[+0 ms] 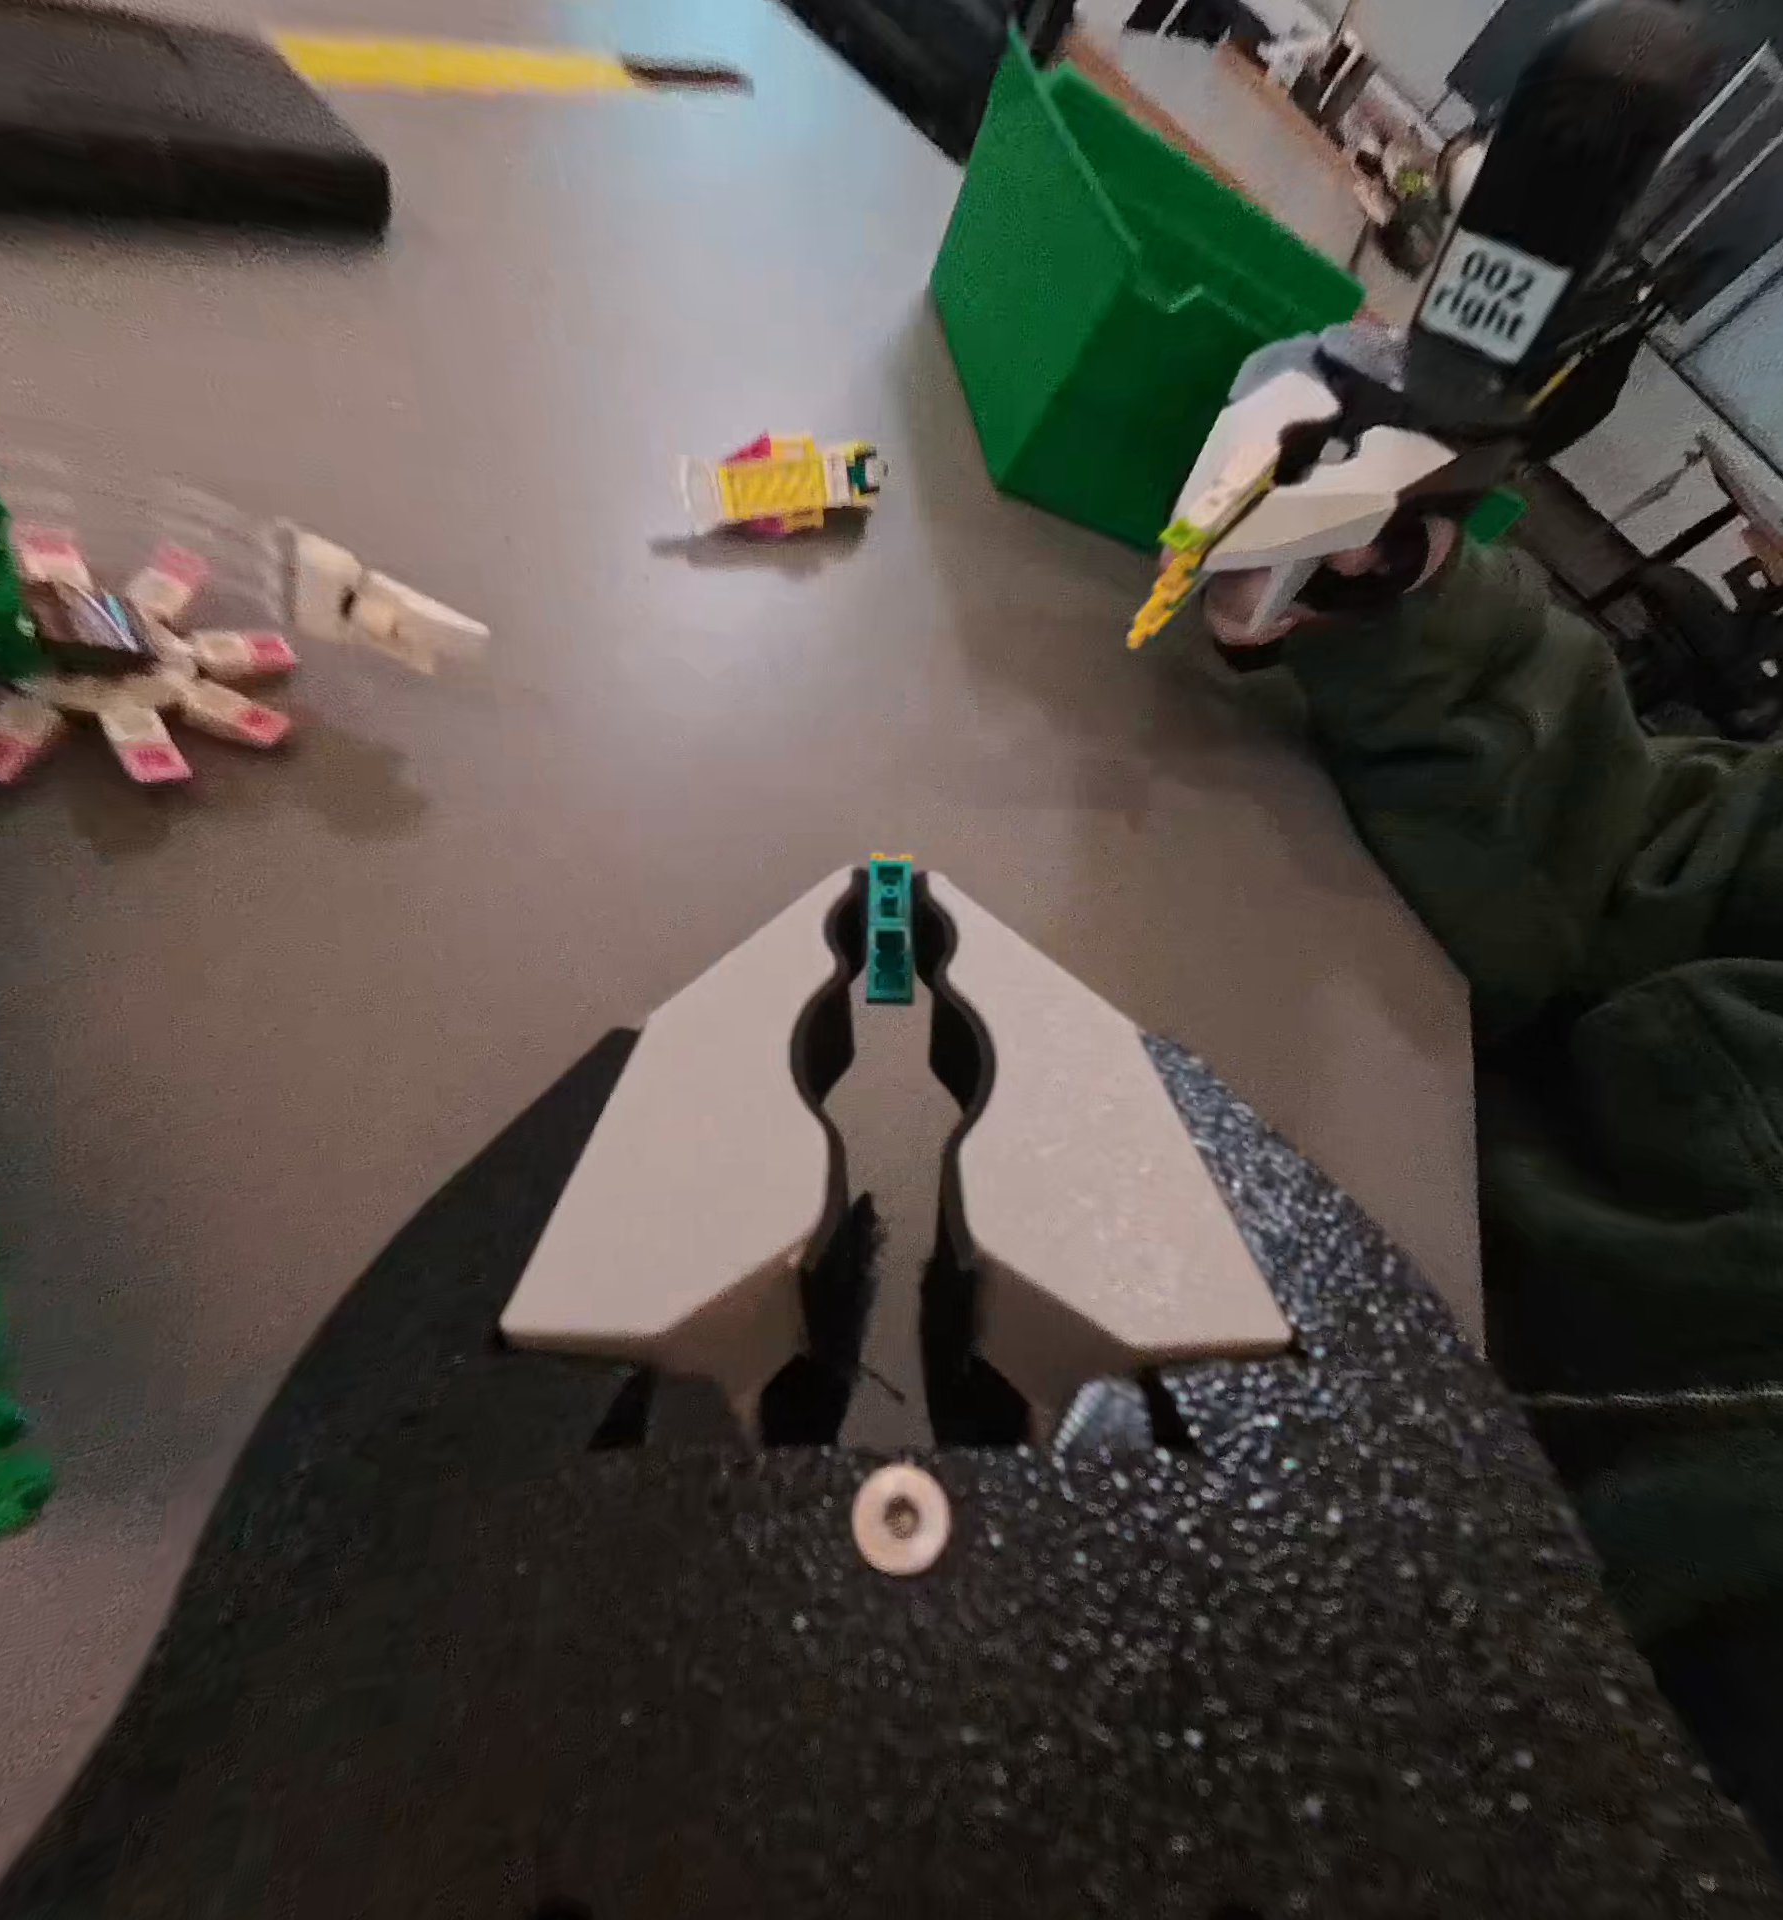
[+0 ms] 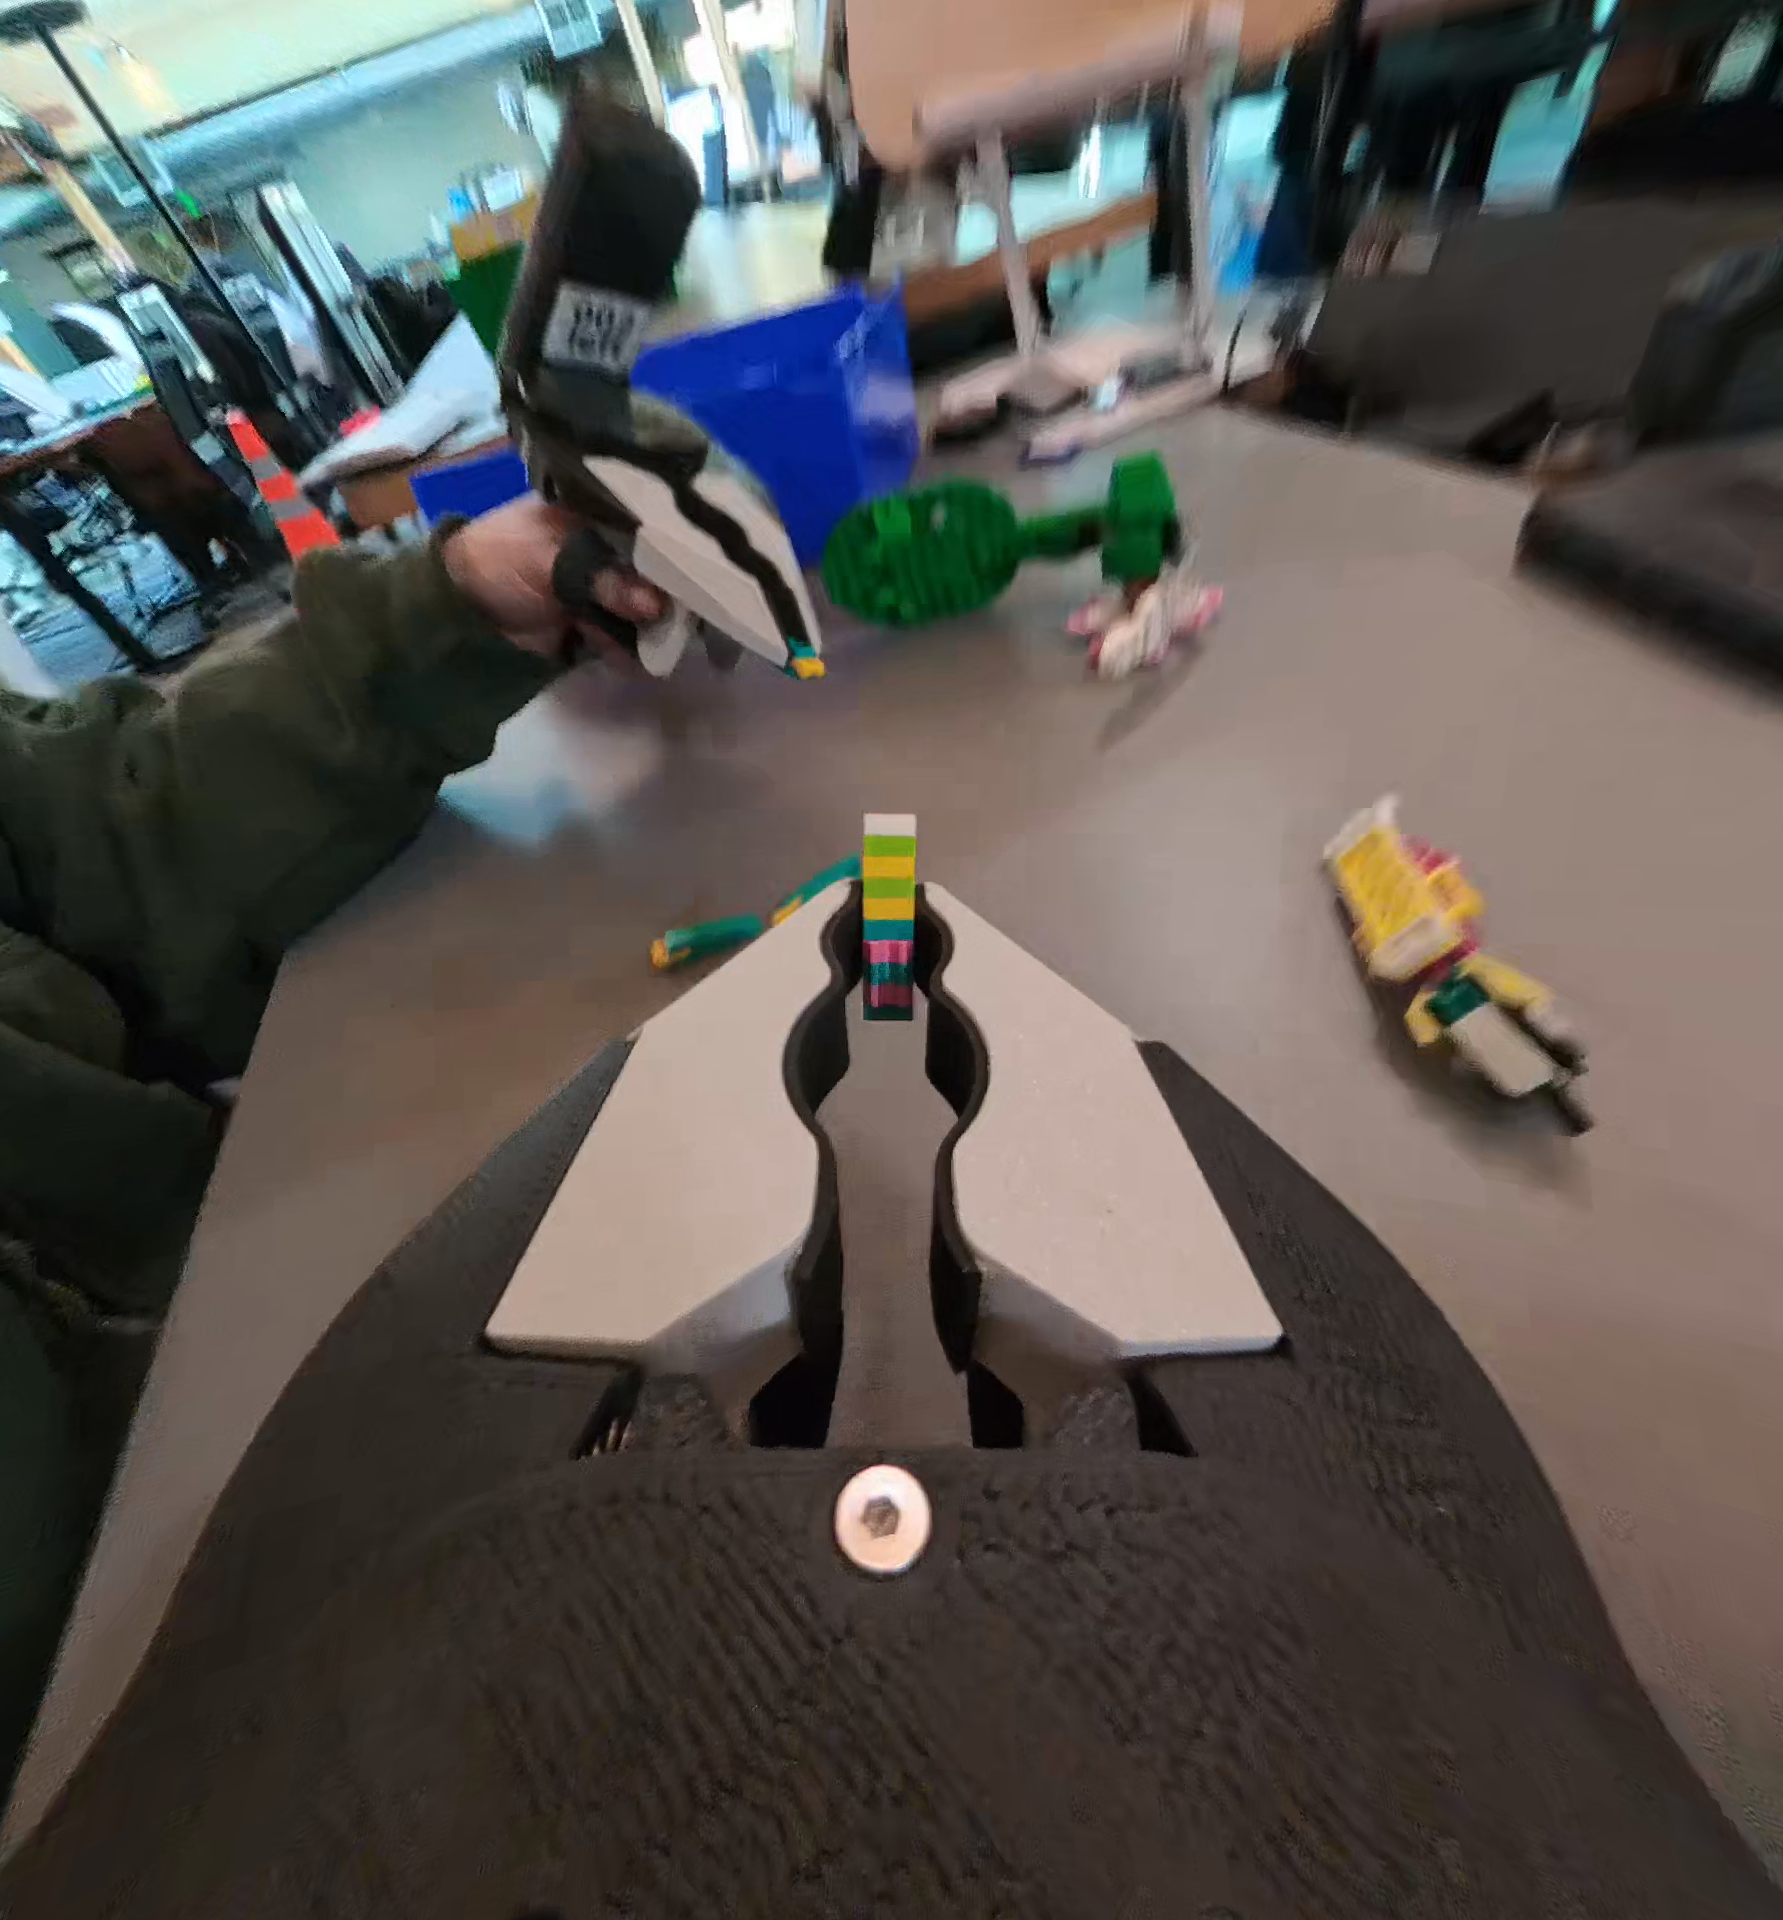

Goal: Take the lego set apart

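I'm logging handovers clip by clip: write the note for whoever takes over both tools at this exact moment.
Left tool: shut on a small teal plastic brick piece with a yellow tip, held above the grey table.
Right tool: shut on a thin stack of white, lime, yellow, teal and pink bricks, also in the air.
The two held pieces are apart.
On the table: yellow-and-pink brick chunk, pink-and-white petal-shaped flower build, green studded stem assembly, two loose teal-and-yellow bits.
Green plastic bin stands at the far edge.
Left: set down held pieces, break up remaining builds.
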`<state>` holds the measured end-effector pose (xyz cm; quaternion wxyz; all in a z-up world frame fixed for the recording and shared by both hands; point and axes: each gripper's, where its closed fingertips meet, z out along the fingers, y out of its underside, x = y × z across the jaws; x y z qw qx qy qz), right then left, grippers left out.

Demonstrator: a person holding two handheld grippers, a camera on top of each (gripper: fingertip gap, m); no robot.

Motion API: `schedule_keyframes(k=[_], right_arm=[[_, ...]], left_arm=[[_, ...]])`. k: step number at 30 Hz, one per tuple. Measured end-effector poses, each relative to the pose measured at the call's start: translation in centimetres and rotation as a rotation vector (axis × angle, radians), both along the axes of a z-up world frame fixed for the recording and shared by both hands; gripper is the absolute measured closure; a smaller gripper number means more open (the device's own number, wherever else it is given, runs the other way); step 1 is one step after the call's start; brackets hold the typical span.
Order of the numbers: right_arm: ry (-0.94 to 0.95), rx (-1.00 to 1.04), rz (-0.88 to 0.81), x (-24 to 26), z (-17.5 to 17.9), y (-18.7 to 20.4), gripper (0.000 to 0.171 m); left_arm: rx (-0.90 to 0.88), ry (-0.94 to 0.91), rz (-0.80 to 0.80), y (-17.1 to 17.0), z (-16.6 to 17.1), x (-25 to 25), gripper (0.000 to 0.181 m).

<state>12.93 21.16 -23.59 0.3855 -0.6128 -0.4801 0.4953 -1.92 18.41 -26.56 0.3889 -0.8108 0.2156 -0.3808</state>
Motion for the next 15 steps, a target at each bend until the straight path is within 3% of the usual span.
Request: schedule_keyframes(k=[2,4,6,8,11,13,15], right_arm=[[-0.11,-0.087,0.052,-0.7,-2.2,-1.0,0.159],[-0.195,-0.141,0.051,-0.9,-3.9,-1.3,0.15],[-0.252,-0.159,0.016,-0.9,-4.9,-0.9,0.14],[-0.271,-0.117,-0.041,-0.7,-5.1,0.0,0.128],[-0.22,0.056,-0.127,-1.0,-3.3,1.2,0.125],[-0.205,0.154,-0.073,-1.9,-2.3,-0.4,0.129],[-0.23,0.171,0.095,-3.4,-2.8,-4.2,0.136]], left_arm=[[-0.107,0.036,-0.057,-0.7,-2.1,1.3,0.175],[-0.166,0.115,-0.043,-0.7,-4.0,1.4,0.152],[-0.157,0.165,-0.026,-0.4,-4.7,1.2,0.147],[-0.108,0.145,0.002,0.2,-3.8,1.1,0.142],[0.03,0.059,0.1,1.7,-0.7,0.1,0.138],[0.11,0.007,0.144,2.1,1.2,-0.6,0.137],[0.186,-0.032,0.167,2.2,2.8,-0.8,0.139]])
